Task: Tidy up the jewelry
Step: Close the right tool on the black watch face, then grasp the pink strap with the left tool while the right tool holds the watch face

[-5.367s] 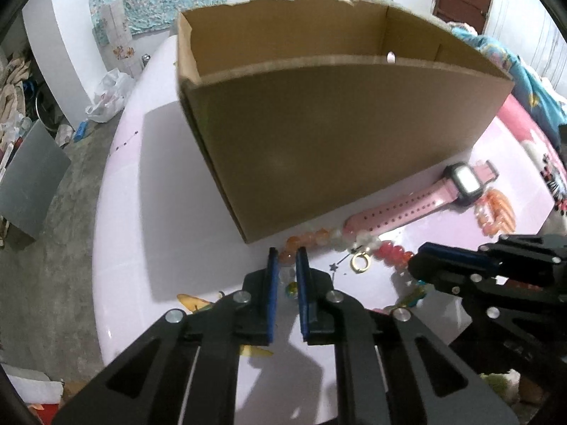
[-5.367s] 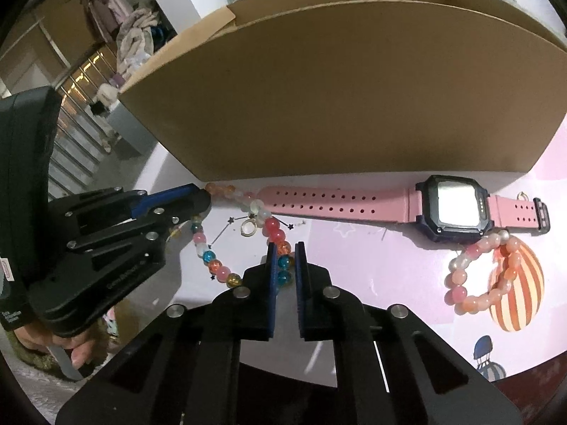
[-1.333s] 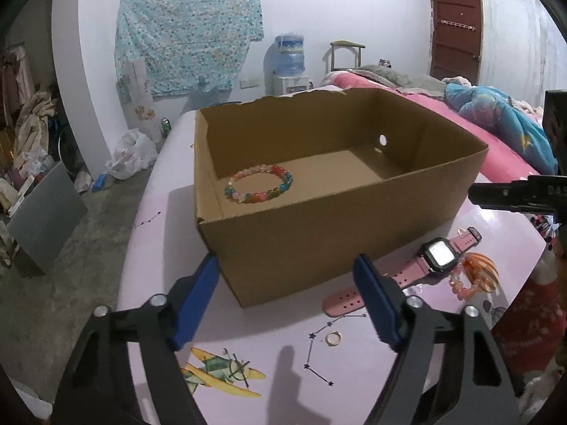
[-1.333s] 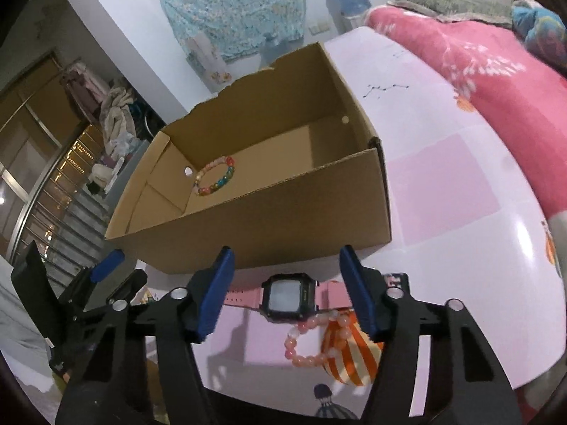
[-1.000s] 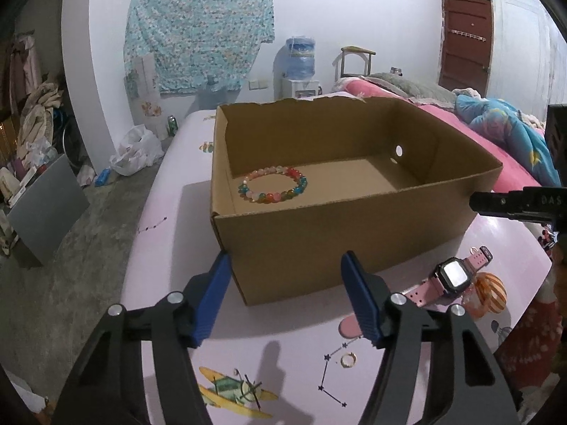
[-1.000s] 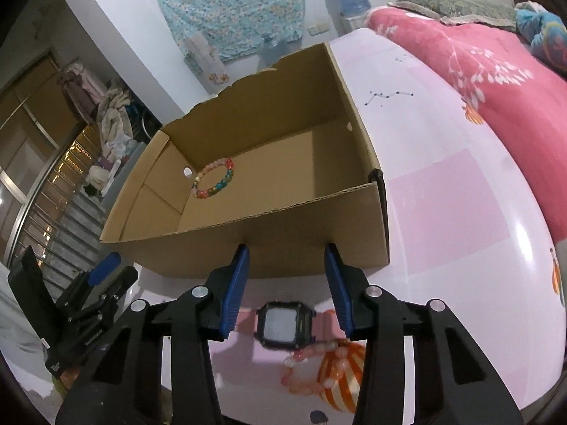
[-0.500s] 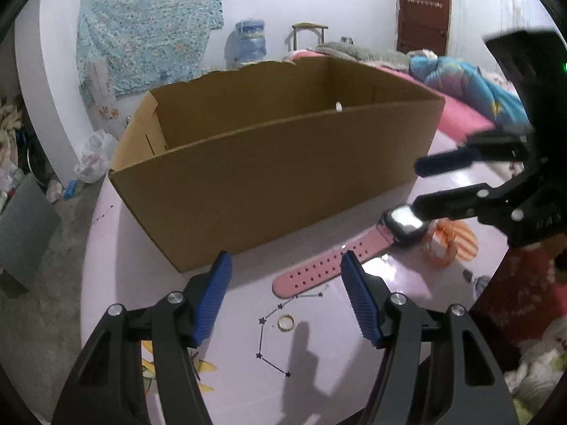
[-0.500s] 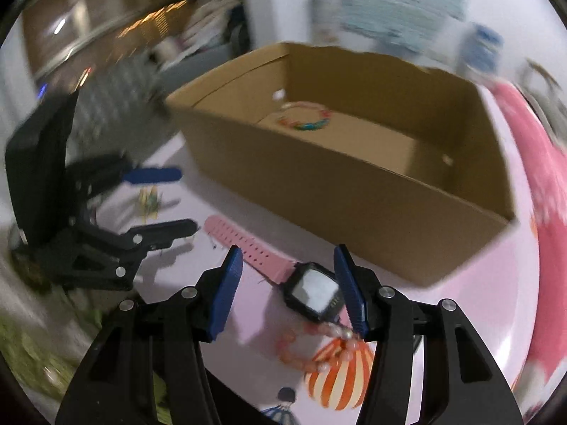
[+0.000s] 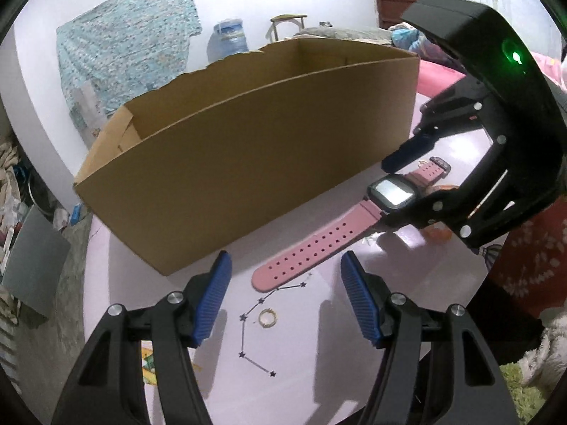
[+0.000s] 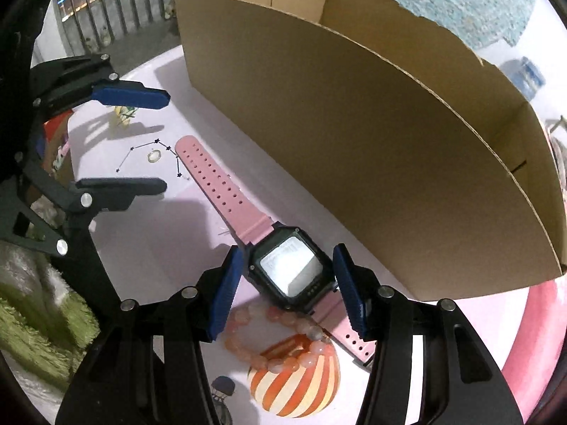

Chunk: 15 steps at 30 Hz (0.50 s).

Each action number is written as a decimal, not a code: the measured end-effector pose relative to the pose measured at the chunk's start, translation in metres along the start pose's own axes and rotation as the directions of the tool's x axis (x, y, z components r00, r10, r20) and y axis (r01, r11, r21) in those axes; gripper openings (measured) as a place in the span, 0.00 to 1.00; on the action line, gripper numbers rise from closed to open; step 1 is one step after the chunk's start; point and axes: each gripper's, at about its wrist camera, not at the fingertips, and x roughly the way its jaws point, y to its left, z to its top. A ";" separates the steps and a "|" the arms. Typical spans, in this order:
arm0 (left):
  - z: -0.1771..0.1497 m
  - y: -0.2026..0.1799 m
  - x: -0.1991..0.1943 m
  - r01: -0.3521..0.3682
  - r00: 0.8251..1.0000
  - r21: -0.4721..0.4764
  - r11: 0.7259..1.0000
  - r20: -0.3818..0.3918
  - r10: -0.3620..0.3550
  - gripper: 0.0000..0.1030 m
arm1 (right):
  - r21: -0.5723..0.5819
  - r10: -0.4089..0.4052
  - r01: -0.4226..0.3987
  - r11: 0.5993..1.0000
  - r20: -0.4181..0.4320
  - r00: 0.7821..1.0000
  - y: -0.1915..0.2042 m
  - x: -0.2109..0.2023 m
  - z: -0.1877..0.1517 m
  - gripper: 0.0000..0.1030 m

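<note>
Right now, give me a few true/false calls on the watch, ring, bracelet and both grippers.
1. The right gripper straddles the watch face. True; its jaws are closing, pads not yet pressing.
2. The watch lies inside the box. False: it lies on the table beside the box.
3. The left gripper holds the ring. False: open, the ring lies on the table.
4. A bead bracelet lies by the watch. True.
5. The strap is blue. False: pink.

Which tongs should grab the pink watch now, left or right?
Probably the right tongs: closing, they already straddle the watch. The left tongs hover open near its strap end.
</note>
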 end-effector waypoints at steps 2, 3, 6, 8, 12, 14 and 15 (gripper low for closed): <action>0.002 -0.004 0.003 0.000 1.000 0.025 1.000 0.003 0.000 0.60 | 0.001 0.007 -0.007 1.000 -0.001 1.000 0.000 -0.001 0.001 0.46; 0.002 -0.005 0.003 -0.001 1.000 0.034 0.999 0.003 0.001 0.60 | 0.009 0.020 -0.020 1.000 -0.001 1.000 -0.001 -0.001 0.002 0.46; 0.004 -0.011 0.009 0.000 1.000 0.071 0.997 0.001 0.000 0.60 | 0.046 0.076 -0.076 0.996 0.005 0.997 -0.011 -0.003 0.004 0.45; 0.006 -0.014 0.012 0.006 1.000 0.092 0.996 -0.004 -0.005 0.60 | 0.068 0.111 -0.112 0.991 0.011 0.994 -0.017 -0.005 0.006 0.45; 0.008 -0.023 0.021 -0.001 1.000 0.149 0.989 -0.018 0.004 0.60 | 0.114 0.179 -0.180 0.977 0.026 0.984 -0.029 -0.006 0.007 0.45; 0.011 -0.028 0.025 -0.001 1.000 0.175 0.985 -0.021 0.005 0.58 | 0.131 0.206 -0.209 0.969 0.033 0.978 -0.034 -0.006 0.008 0.45; 0.012 -0.031 0.027 0.001 1.000 0.184 0.983 -0.025 0.004 0.57 | 0.136 0.217 -0.220 0.966 0.036 0.975 -0.036 -0.006 0.009 0.45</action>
